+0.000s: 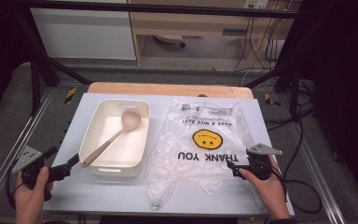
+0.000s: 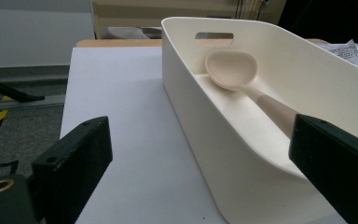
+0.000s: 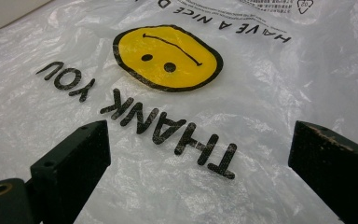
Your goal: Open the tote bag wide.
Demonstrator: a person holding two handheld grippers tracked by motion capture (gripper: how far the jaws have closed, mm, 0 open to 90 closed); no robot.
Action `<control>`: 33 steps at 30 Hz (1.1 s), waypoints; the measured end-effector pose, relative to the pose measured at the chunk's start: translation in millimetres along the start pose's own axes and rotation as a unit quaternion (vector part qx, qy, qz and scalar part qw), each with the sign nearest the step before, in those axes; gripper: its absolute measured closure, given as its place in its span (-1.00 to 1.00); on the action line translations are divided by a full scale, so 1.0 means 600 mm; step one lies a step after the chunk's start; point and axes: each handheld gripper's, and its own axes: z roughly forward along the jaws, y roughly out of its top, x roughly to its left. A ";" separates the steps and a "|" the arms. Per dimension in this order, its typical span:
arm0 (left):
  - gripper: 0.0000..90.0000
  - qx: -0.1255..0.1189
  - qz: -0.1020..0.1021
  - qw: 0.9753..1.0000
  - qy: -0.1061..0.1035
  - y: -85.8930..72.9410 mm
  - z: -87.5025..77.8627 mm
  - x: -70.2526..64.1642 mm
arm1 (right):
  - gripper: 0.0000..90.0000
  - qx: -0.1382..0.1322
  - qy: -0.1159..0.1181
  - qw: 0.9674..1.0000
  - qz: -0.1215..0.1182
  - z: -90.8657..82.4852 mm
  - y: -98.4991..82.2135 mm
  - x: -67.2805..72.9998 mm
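Observation:
A cream plastic bin stands on the left half of the white table, with a beige spoon lying in it, handle over the near rim. My left gripper is open at the bin's near left corner, close to the handle's end. In the left gripper view the bin's wall and the spoon lie between my jaws, untouched. A clear plastic bag with a yellow smiley face and "THANK YOU" lies flat at the right. My right gripper is open at its right edge, over the printed bag.
The white table sits on a wooden board, inside a black metal frame. Cables trail on the grey floor at the right. A bare strip of table runs along the near edge.

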 end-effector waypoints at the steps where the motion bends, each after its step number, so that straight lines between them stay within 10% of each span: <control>1: -0.88 0.000 0.000 1.000 0.000 0.000 0.000 0.000 | -0.88 -0.005 -0.001 1.000 -0.001 0.000 0.001 -0.001; 18: -0.87 -0.005 -0.013 0.999 0.033 -0.006 -0.003 0.011 | -0.72 -0.005 -0.050 0.999 0.000 0.029 0.083 -0.069; 33: -0.87 -0.003 -0.033 0.997 0.075 -0.017 -0.006 0.027 | -0.37 0.038 -0.062 0.997 0.037 0.105 0.073 -0.159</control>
